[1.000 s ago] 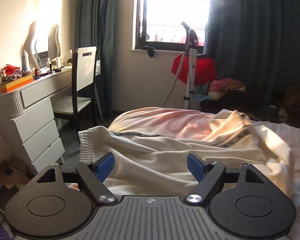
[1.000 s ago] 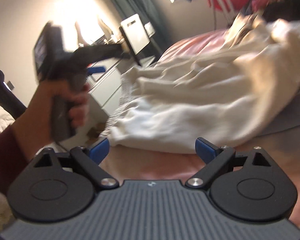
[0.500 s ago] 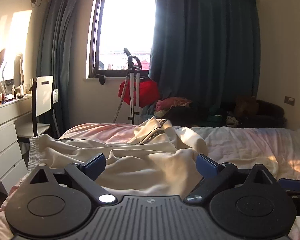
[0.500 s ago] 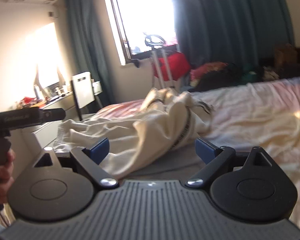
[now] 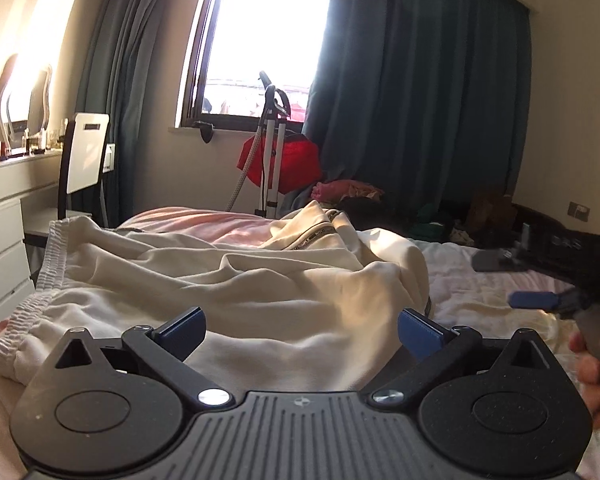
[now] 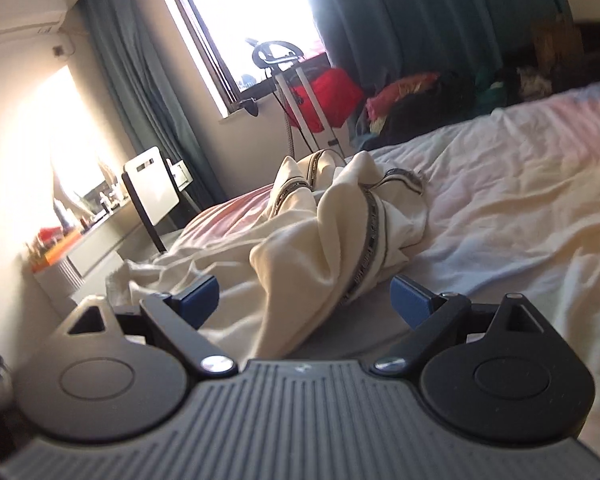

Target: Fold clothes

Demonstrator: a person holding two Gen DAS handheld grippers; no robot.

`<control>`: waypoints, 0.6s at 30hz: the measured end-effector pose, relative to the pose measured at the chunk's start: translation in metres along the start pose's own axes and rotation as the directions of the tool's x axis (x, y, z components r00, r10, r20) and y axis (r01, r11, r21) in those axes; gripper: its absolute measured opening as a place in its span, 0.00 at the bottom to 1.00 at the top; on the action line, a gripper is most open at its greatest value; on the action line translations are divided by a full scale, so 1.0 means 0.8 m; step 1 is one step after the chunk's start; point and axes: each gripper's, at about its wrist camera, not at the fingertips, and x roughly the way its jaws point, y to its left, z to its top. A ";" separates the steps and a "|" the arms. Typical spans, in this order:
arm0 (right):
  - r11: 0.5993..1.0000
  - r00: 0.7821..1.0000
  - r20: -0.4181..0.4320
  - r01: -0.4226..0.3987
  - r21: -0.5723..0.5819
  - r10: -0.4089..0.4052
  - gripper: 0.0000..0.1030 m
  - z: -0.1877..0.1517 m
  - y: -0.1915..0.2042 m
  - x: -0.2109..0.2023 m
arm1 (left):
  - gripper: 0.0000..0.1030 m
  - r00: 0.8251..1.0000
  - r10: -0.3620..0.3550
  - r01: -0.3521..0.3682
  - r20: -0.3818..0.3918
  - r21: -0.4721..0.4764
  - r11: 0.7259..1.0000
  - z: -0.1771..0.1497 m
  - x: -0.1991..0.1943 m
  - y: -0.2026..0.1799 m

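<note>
Cream trousers with an elastic waistband and a dark striped side band lie crumpled on the bed. My left gripper hovers open just above the near edge of the cloth, nothing between its blue pads. My right gripper is open too, low over the bunched legs of the trousers. In the left wrist view the right gripper shows at the right edge, held by a hand.
A white dresser with a mirror and a white chair stand left of the bed. Past the bed's far end are a garment steamer, a red item and heaped clothes under dark curtains.
Both grippers have swung from facing the dresser side to facing the window, and have come lower and closer over the trousers. Both stayed open. The trousers have not visibly moved.
</note>
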 end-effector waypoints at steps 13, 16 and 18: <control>0.944 0.908 -0.288 0.249 -0.215 -0.305 0.66 0.137 0.028 0.331 | 1.00 0.985 -0.157 0.147 -0.077 -0.122 0.982 -0.040 0.082 0.051; 0.919 0.889 -0.291 0.273 -0.283 -0.354 0.51 0.130 0.037 0.374 | 1.00 0.978 -0.177 0.160 -0.112 -0.145 0.976 -0.053 0.114 0.058; 0.912 0.887 -0.279 0.284 -0.297 -0.367 0.26 0.125 0.040 0.379 | 1.00 0.975 -0.178 0.153 -0.136 -0.180 0.972 -0.060 0.133 0.066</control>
